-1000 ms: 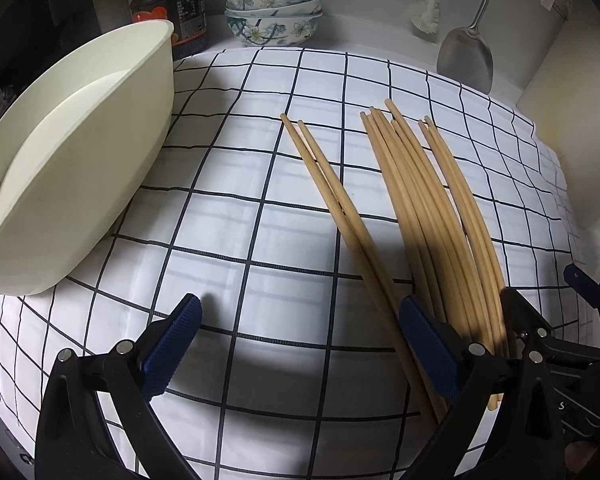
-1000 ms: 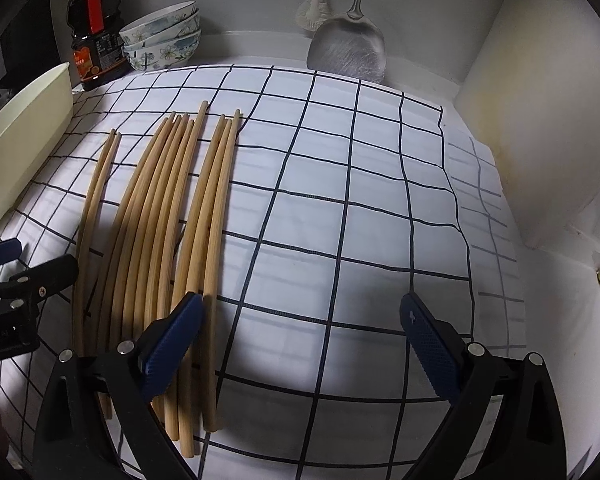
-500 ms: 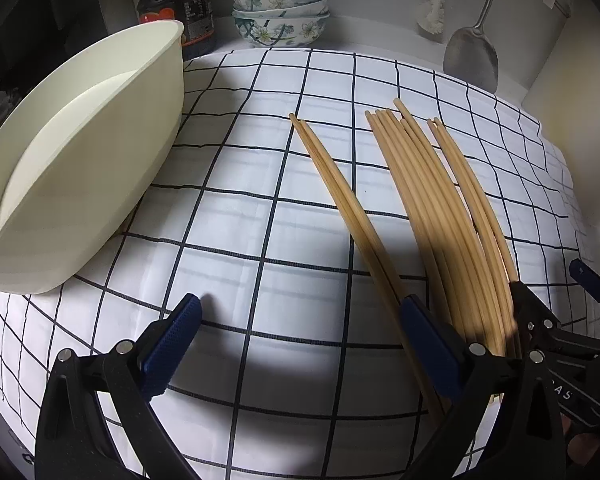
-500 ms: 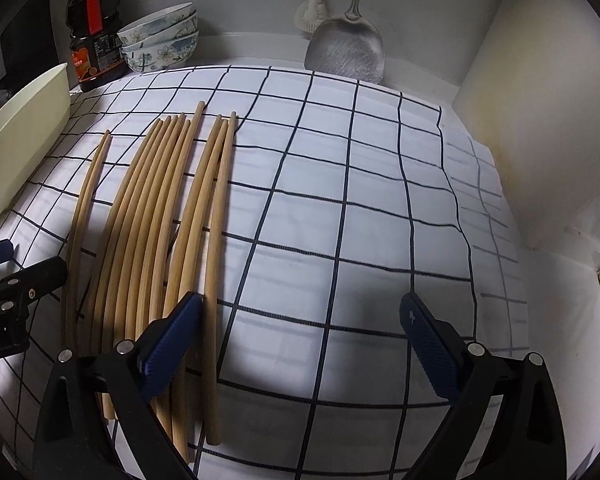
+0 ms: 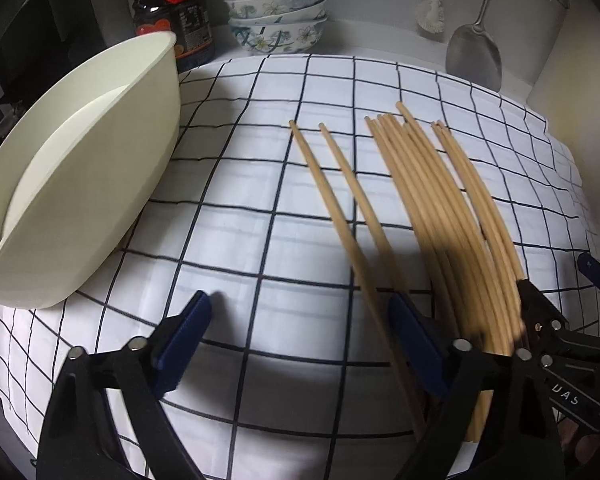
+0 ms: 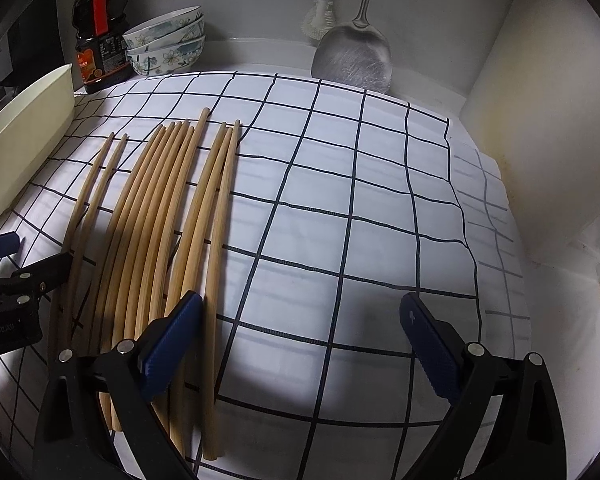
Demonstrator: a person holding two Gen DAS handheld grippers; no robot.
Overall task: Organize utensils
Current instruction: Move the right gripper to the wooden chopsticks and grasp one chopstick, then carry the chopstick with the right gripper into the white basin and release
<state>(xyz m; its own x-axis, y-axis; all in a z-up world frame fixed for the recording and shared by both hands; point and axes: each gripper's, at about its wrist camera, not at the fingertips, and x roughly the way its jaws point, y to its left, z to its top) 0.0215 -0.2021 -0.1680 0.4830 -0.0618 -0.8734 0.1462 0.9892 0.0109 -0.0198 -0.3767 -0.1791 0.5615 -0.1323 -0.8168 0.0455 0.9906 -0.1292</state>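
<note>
Several long wooden chopsticks [image 5: 440,216] lie side by side on a white checked cloth [image 5: 240,200]. Two more chopsticks [image 5: 340,184] lie slightly apart to their left. My left gripper [image 5: 300,304] hovers low over the cloth and its jaws are closing. The leftmost chopstick runs between them, close to the right finger [image 5: 416,344], with no pad pressing on it. In the right wrist view the same chopsticks [image 6: 160,208] lie at the left. My right gripper [image 6: 300,304] is open, its left finger [image 6: 172,344] over the bundle's near ends.
A cream plastic basin [image 5: 80,184] stands at the cloth's left edge. At the back are stacked floral bowls [image 5: 276,16], a dark sauce bottle [image 5: 172,12], a metal spatula [image 5: 474,56] and a brush [image 5: 432,8]. A wall [image 6: 540,120] bounds the right side.
The left gripper's jaws have narrowed. The two leftmost chopsticks, earlier touching, now lie spread apart. The right gripper has stayed put and open.
</note>
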